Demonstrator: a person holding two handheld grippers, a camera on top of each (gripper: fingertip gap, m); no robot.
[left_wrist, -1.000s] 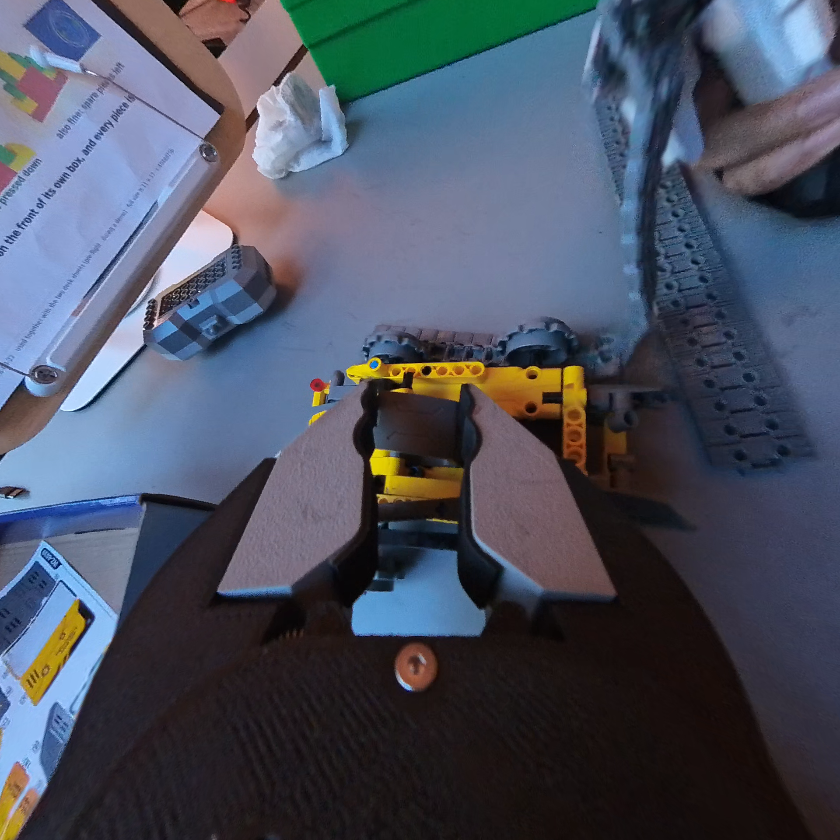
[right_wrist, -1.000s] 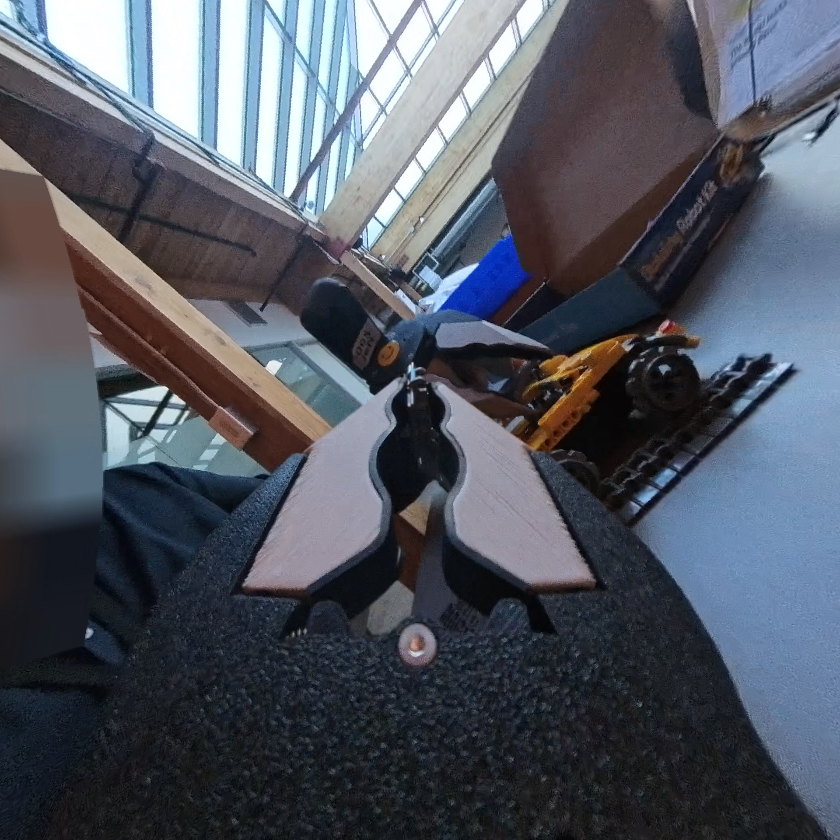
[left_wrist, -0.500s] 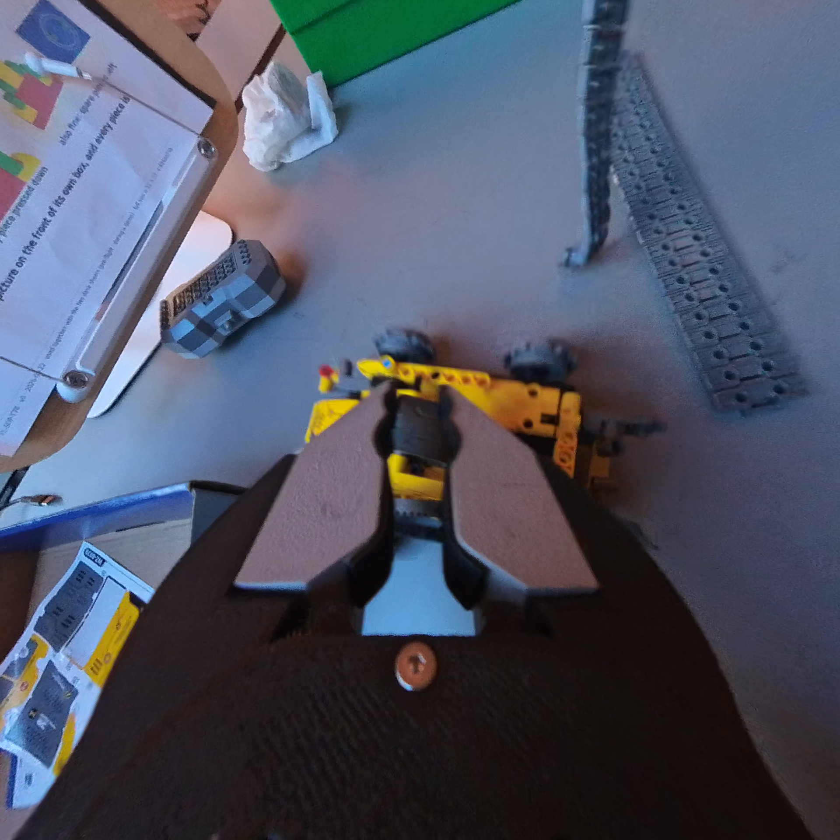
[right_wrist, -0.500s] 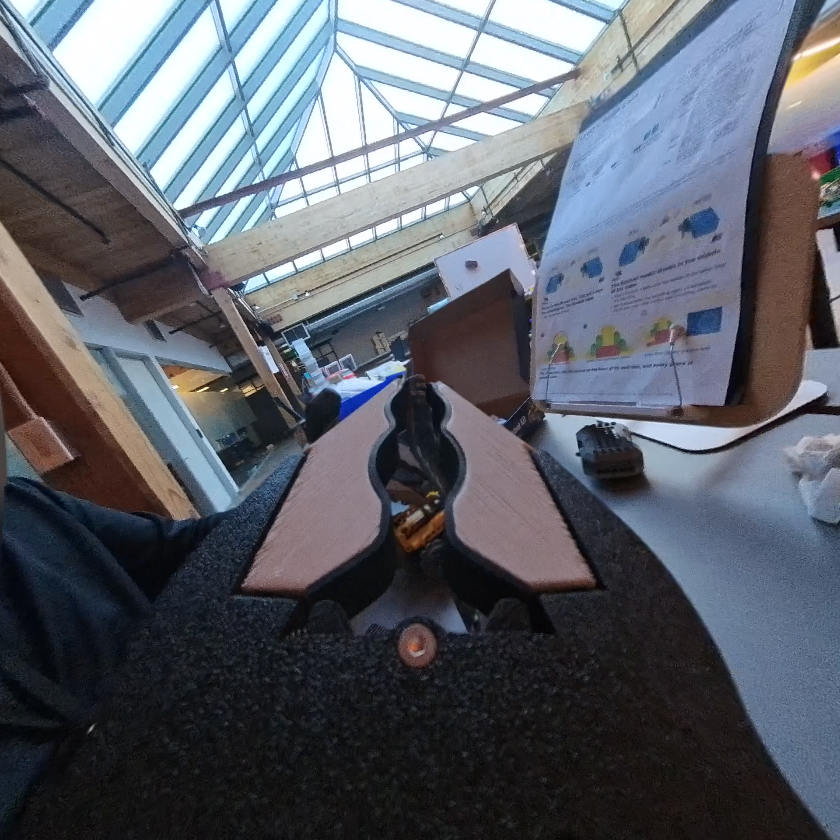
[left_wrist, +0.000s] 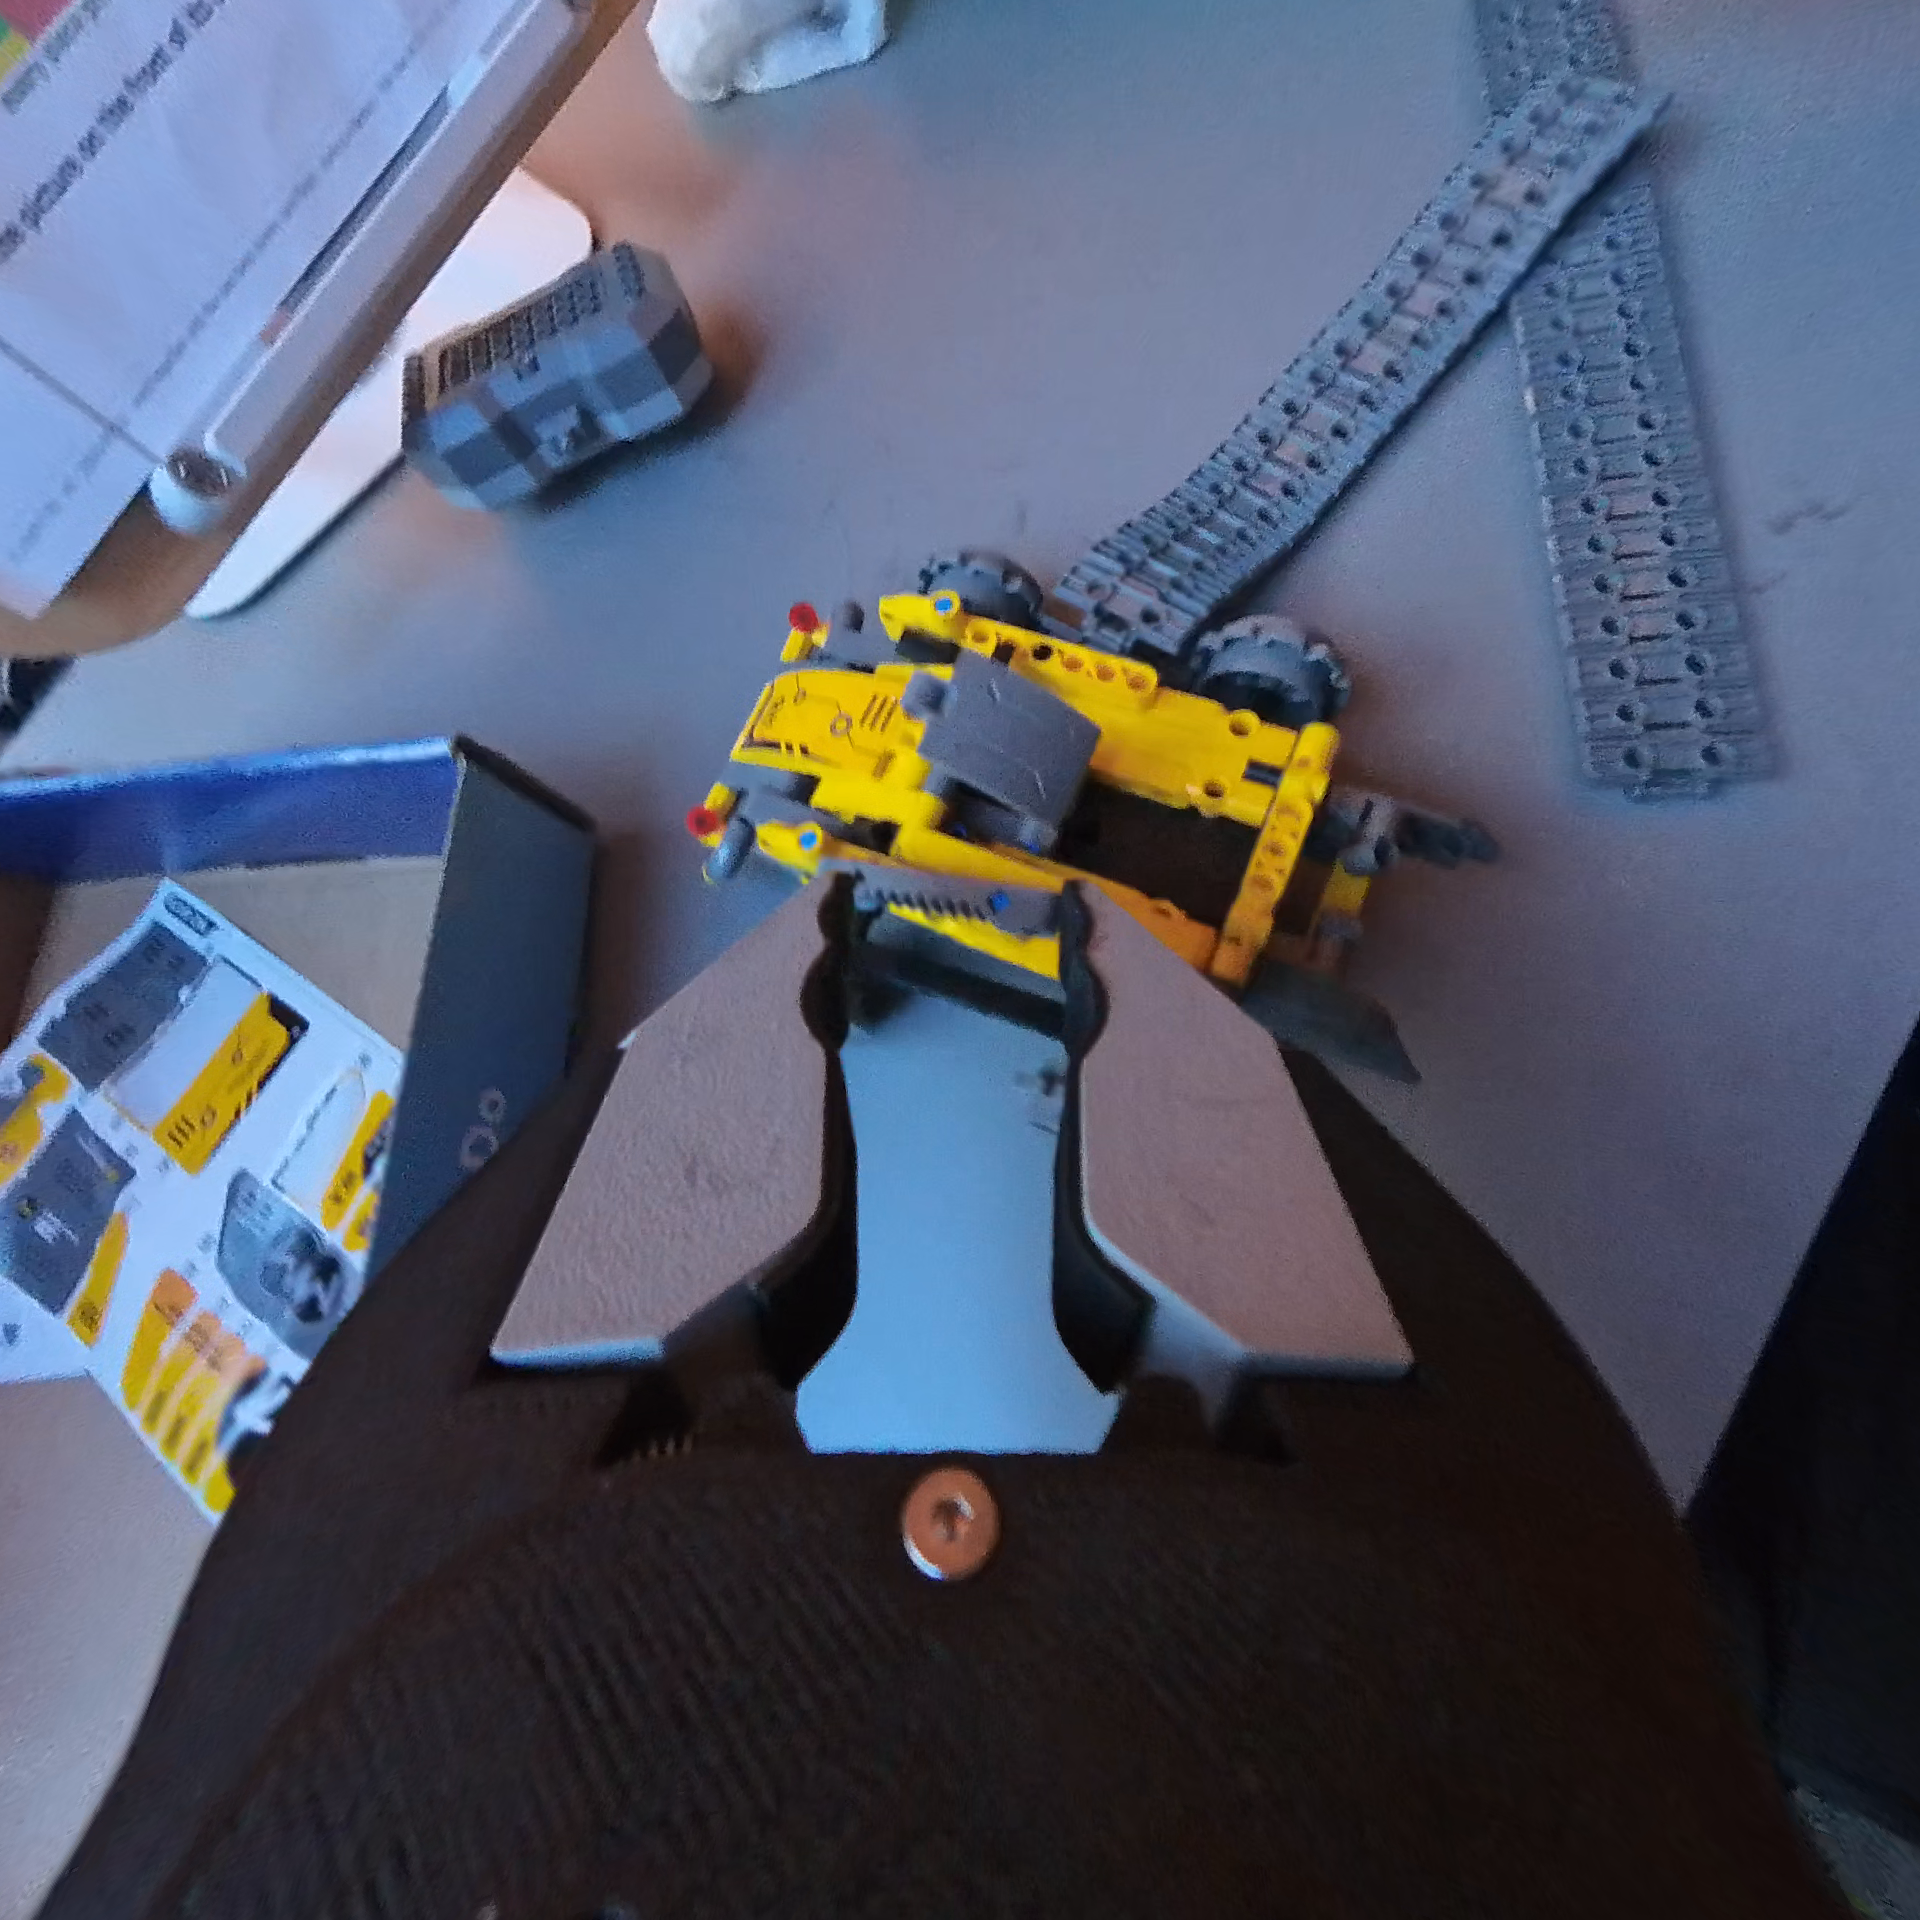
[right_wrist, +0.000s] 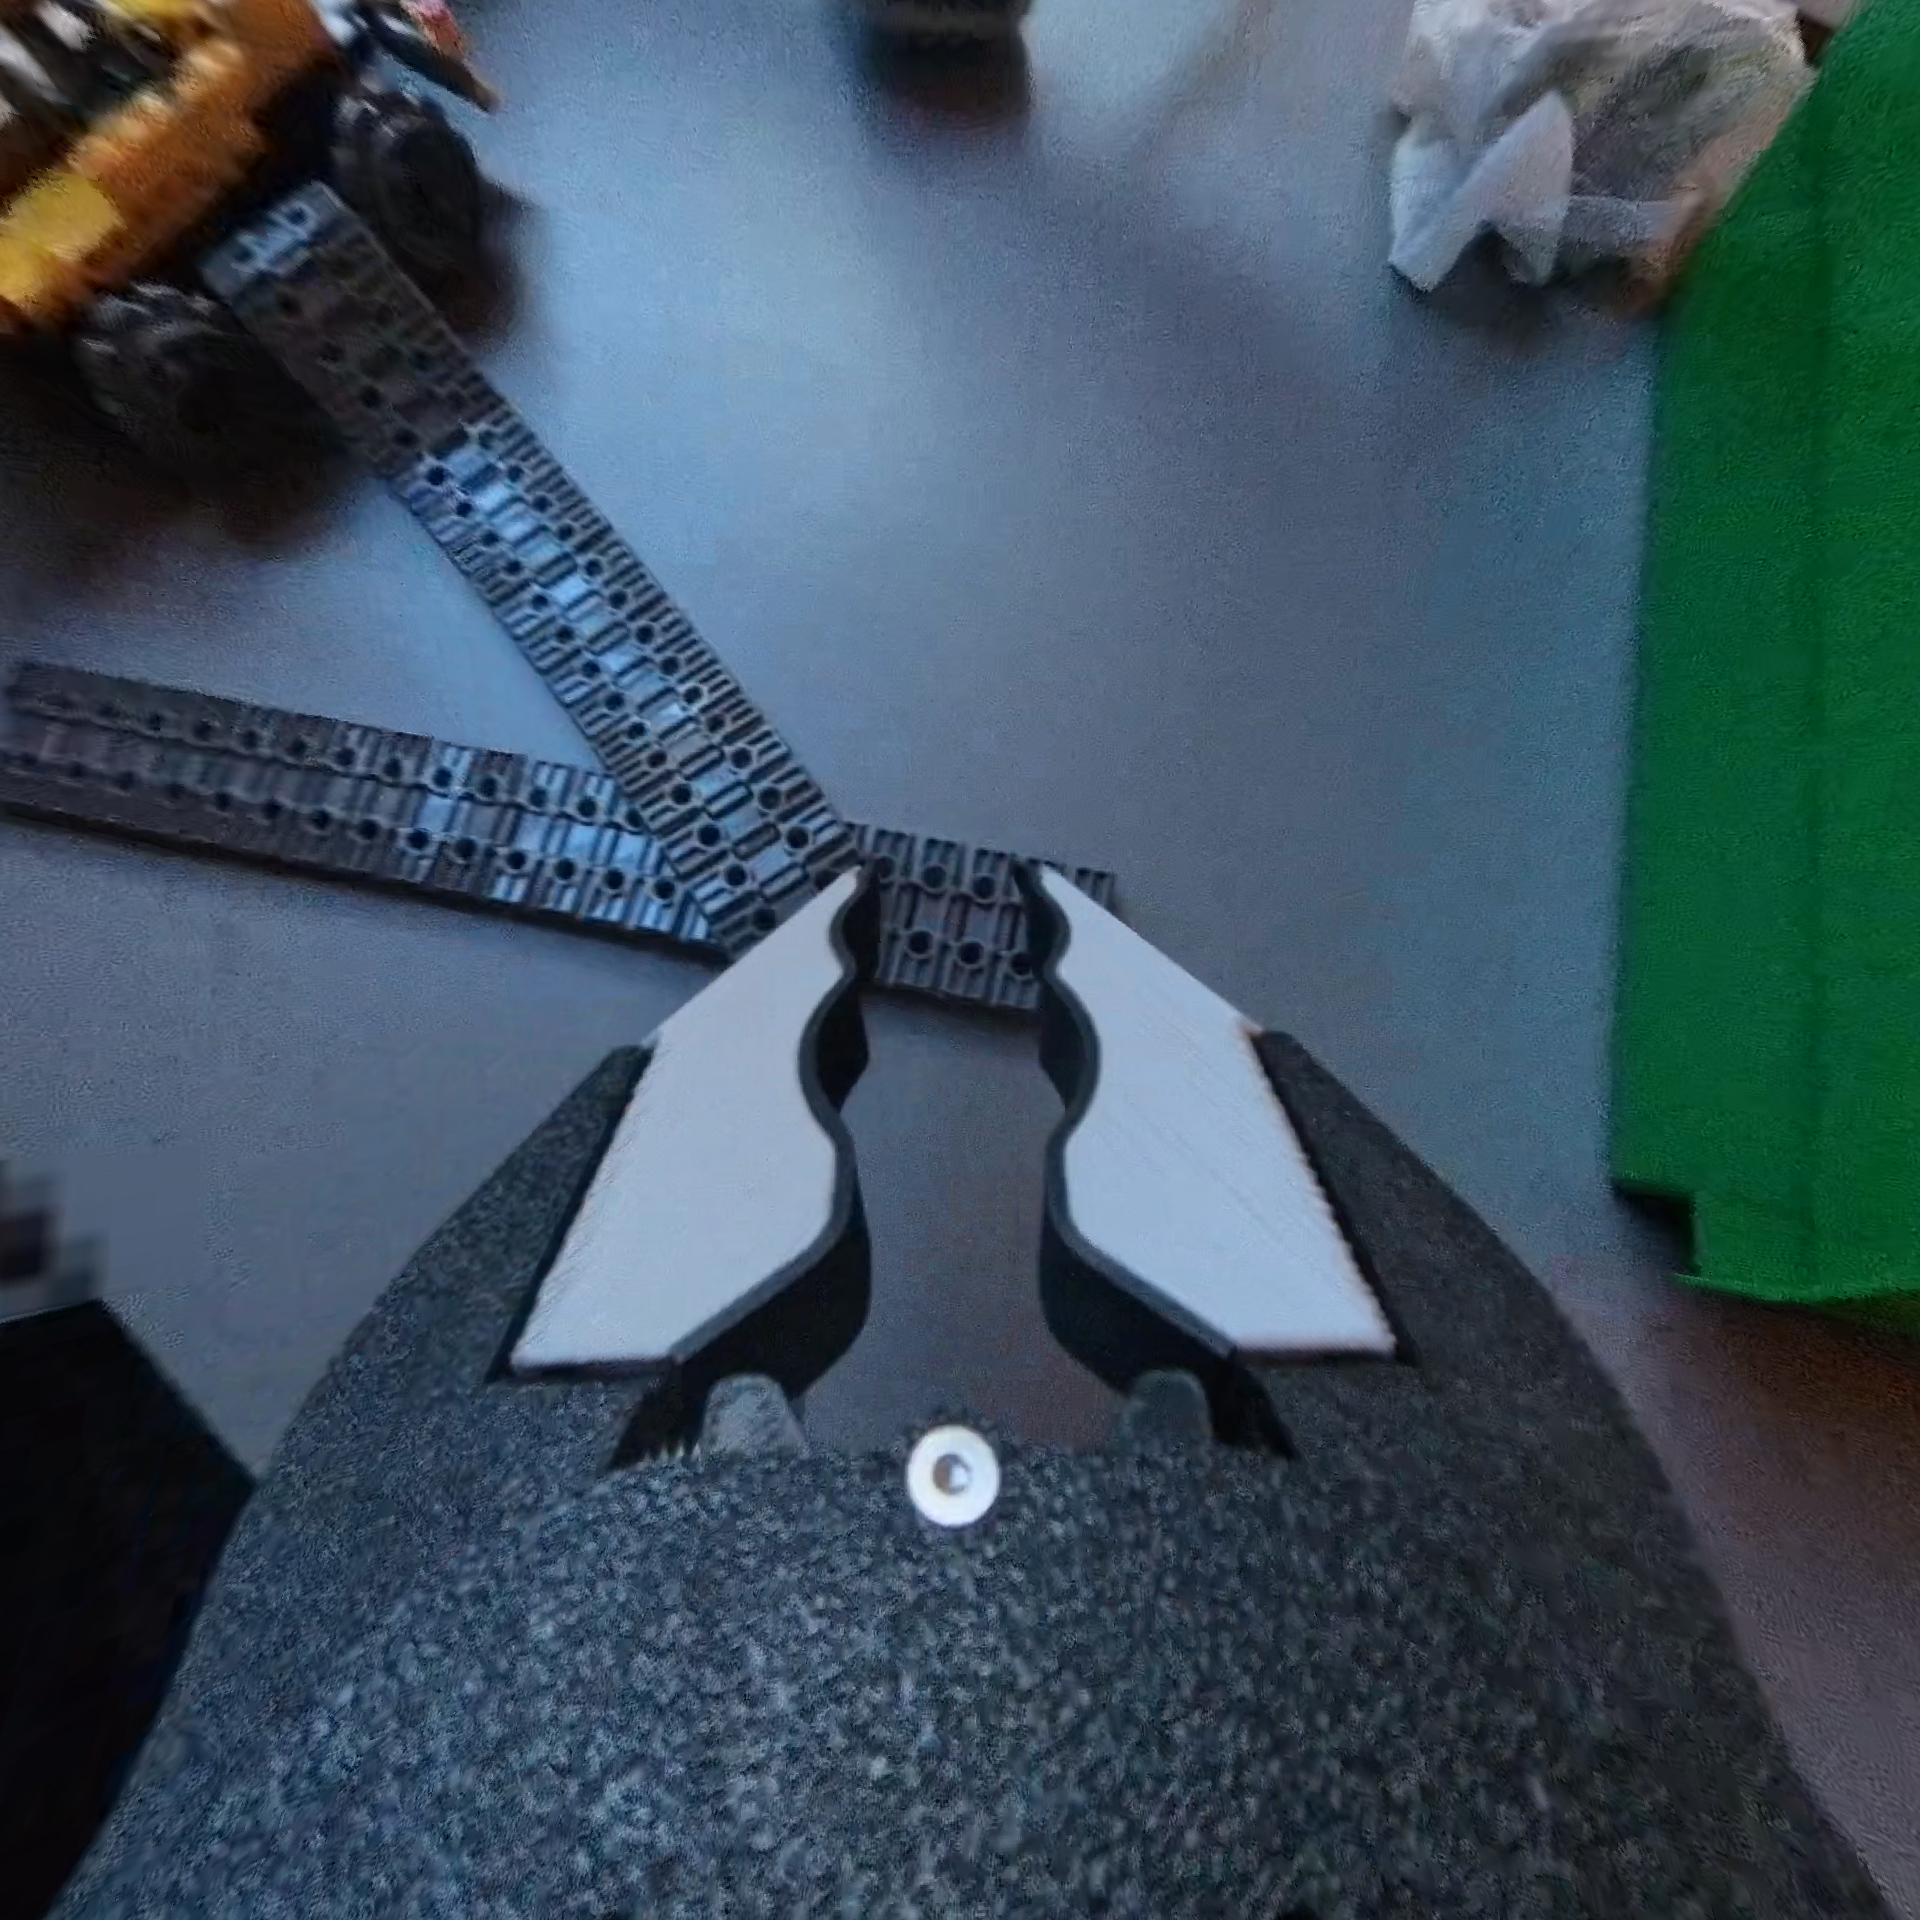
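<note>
Bare table (right_wrist: 1195, 540) ahead, 2 crossed track strips (right_wrist: 582, 644) left, green box (right_wrist: 1787, 727) right

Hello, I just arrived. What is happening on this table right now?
A person works with two hand-held grippers over a grey table. The left hand-held gripper is open, its tips at the near edge of a yellow brick-built vehicle, gripping nothing. The right hand-held gripper is also open, above the end of one grey track strip. A second track strip crosses over it and runs to the vehicle's wheels. A printed booklet lies at the left.
</note>
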